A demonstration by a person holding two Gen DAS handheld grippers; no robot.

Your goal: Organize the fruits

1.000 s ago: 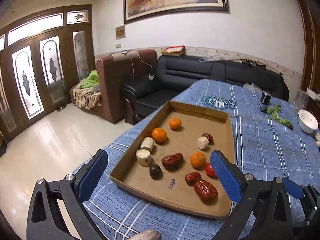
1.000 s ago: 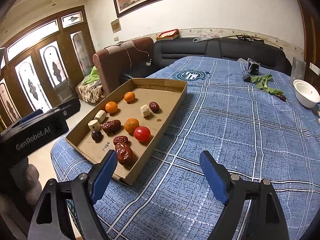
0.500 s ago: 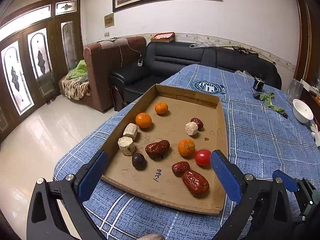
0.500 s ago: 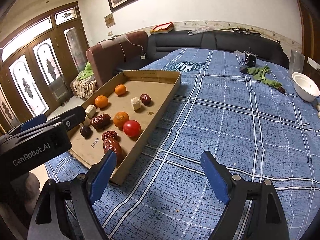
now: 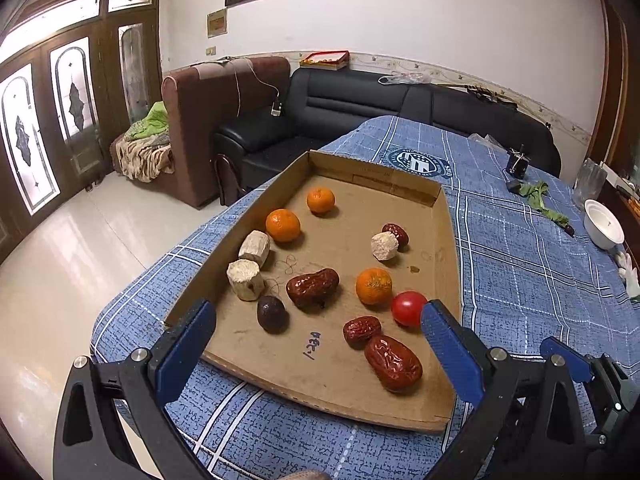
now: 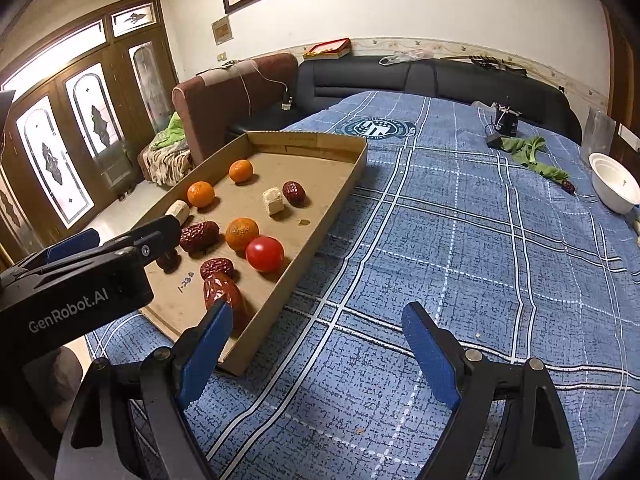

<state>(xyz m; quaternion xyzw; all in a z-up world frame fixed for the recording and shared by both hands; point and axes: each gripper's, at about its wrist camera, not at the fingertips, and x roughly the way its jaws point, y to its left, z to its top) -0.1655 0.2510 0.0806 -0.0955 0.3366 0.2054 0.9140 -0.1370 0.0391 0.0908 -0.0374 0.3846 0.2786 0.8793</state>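
Note:
A shallow cardboard tray (image 5: 400, 190) lies on the blue checked tablecloth. It holds three oranges (image 5: 283, 224), a red tomato (image 5: 408, 307), several red dates (image 5: 393, 362), a dark round fruit (image 5: 272, 314) and three pale chunks (image 5: 245, 279). My left gripper (image 5: 316, 312) hovers open over the tray's near end, with nothing between its fingers. My right gripper (image 6: 316, 314) stands open and holds nothing. It is above the cloth just right of the tray's side wall (image 6: 320, 224), its left finger close to the nearest date (image 6: 222, 292).
A white bowl (image 6: 614, 184), a green rag (image 6: 528, 152) and a small black device (image 6: 506, 120) sit at the far right of the table. The table's left edge drops to a tiled floor (image 5: 60, 260). Sofas (image 5: 360, 100) stand beyond the far end.
The left gripper has come down and tilted toward the tray, so the fruits look nearer and lower in its view. The right gripper has barely shifted. Both stay open.

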